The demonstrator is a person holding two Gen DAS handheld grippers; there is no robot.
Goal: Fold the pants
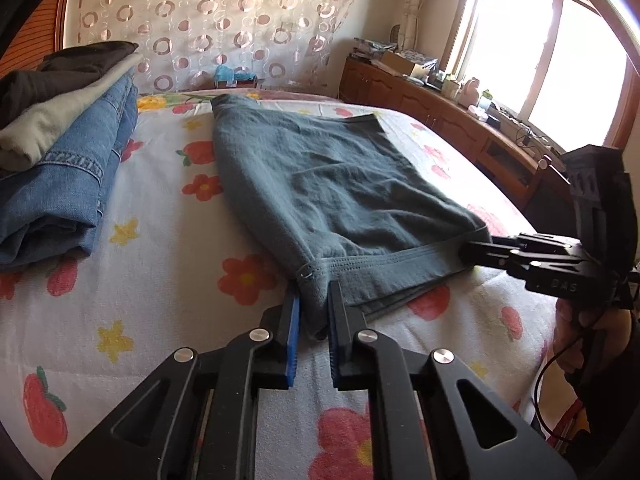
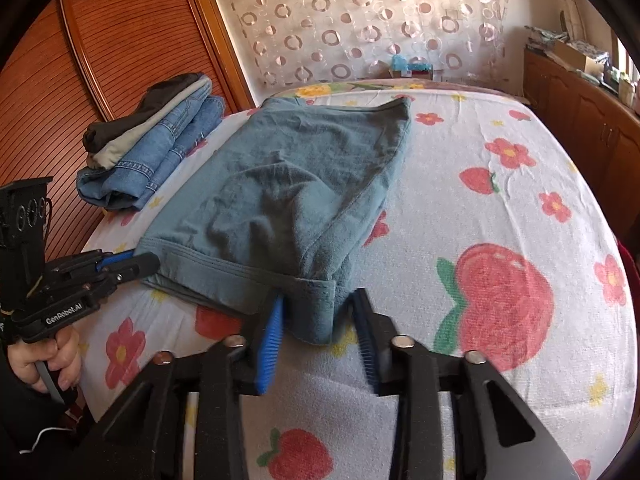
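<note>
Teal-grey pants (image 1: pixel 332 184) lie folded on the flowered bed sheet (image 1: pixel 160 264), waistband toward me; they also show in the right wrist view (image 2: pixel 288 192). My left gripper (image 1: pixel 314 300) is shut on the near left corner of the waistband, cloth pinched between the blue pads. From the right wrist view it shows at the left (image 2: pixel 140 262). My right gripper (image 2: pixel 318 312) stands around the near right waistband corner with its jaws apart, the cloth loose between them. In the left wrist view it shows at the right (image 1: pixel 476 250), its tips at the waistband edge.
A stack of folded clothes (image 1: pixel 68 148), jeans under grey and black garments, sits at the bed's left side (image 2: pixel 160 148). A wooden cabinet (image 1: pixel 460 120) with clutter runs along the right under a window. A patterned curtain (image 1: pixel 208 20) hangs behind the bed.
</note>
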